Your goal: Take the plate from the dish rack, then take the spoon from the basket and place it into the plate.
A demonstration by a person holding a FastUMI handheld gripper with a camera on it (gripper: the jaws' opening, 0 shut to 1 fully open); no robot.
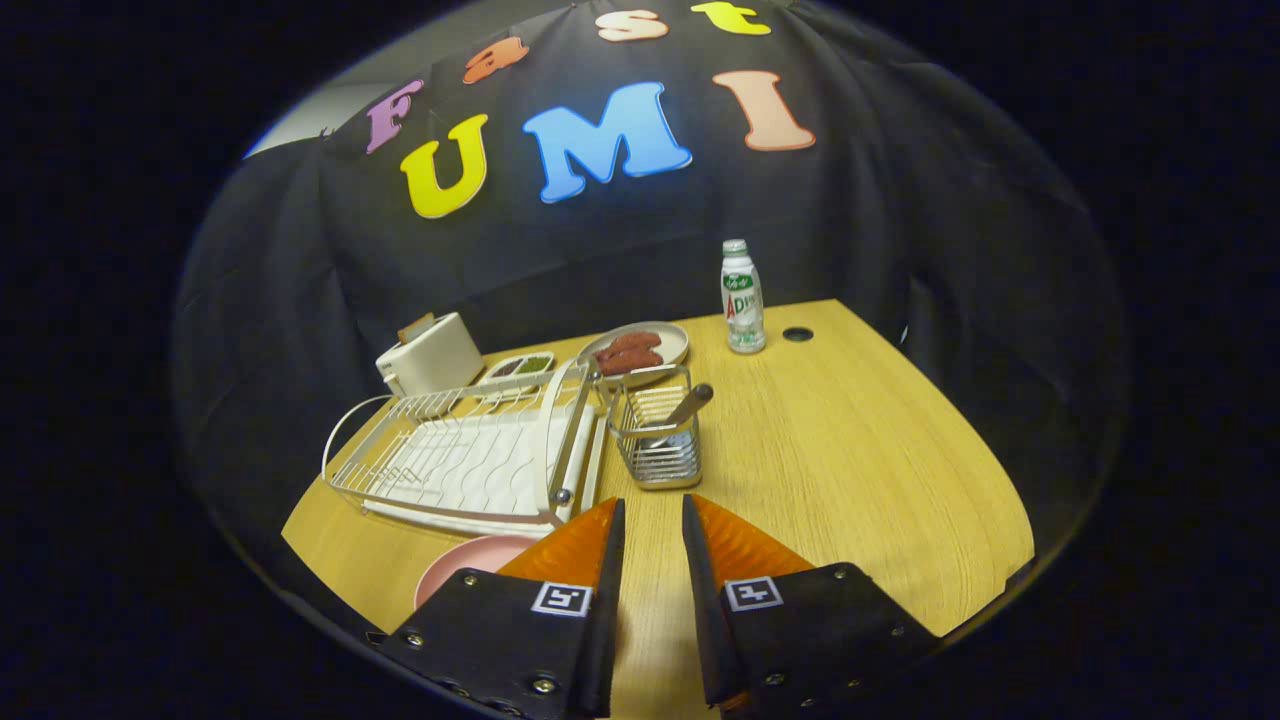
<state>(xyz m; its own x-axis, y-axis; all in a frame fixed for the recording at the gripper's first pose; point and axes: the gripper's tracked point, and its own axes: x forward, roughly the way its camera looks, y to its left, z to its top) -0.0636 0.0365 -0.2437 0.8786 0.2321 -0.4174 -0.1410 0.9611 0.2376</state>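
Gripper view: a wooden bench [850, 450] stands before the black cloth wall, and the white wire dish rack [465, 455] takes up its left part, its slots bare. The pink plate [462, 568] lies flat on the bench just in front of the rack, partly hidden behind the left orange finger. The gripper [653, 525] hangs above the bench's near edge, its jaws released, a narrow strip of bare wood showing between them and nothing held. Just ahead of the fingertips stands the small wire basket [655, 440], touching or nearly touching the rack's right side, with the spoon [688, 405] upright inside it, its handle leaning out to the right. Behind the rack sits a white toaster [430, 355]. Beyond the basket a round dish of sausages [640, 350] rests beside a small divided tray [520, 367], and a white drink bottle [742, 298] stands upright farther right, near a dark hole [797, 334] in the benchtop.
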